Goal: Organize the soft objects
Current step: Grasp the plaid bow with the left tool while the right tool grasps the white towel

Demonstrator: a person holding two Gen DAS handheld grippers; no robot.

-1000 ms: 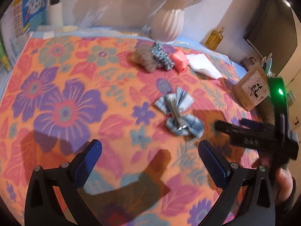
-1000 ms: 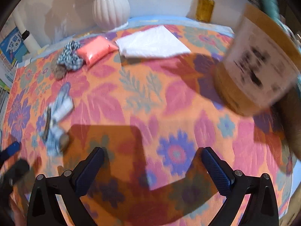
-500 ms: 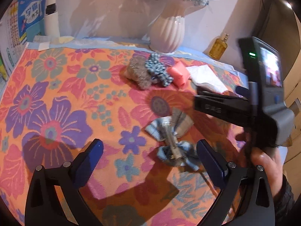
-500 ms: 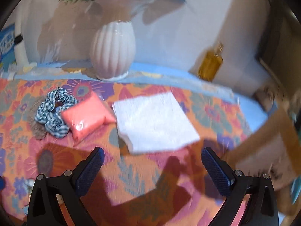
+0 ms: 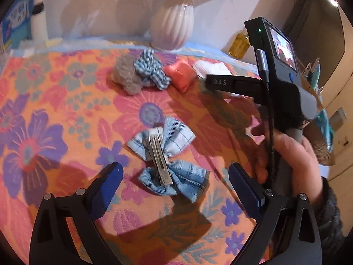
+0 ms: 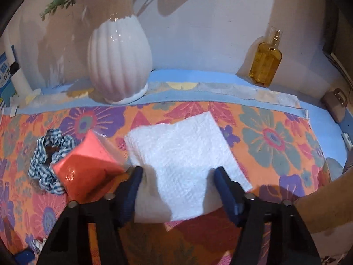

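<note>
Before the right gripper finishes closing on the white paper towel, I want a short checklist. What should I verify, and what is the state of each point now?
1. White paper towel lies between the right gripper fingers: ok.
2. Jaws are closing, pads pressing the towel on both sides: not ok; the left pad touches the bunched edge, while the other pad looks clear.
3. Orange pouch stays outside the jaws: ok, but it lies close beside the left finger.
4. Checked scrunchie is clear of the grip: ok.
5. Left gripper is open and holding nothing; the blue bow clip lies on the cloth between its fingers: ok.
6. Towel is one sheet or a stack: cannot tell.
</note>
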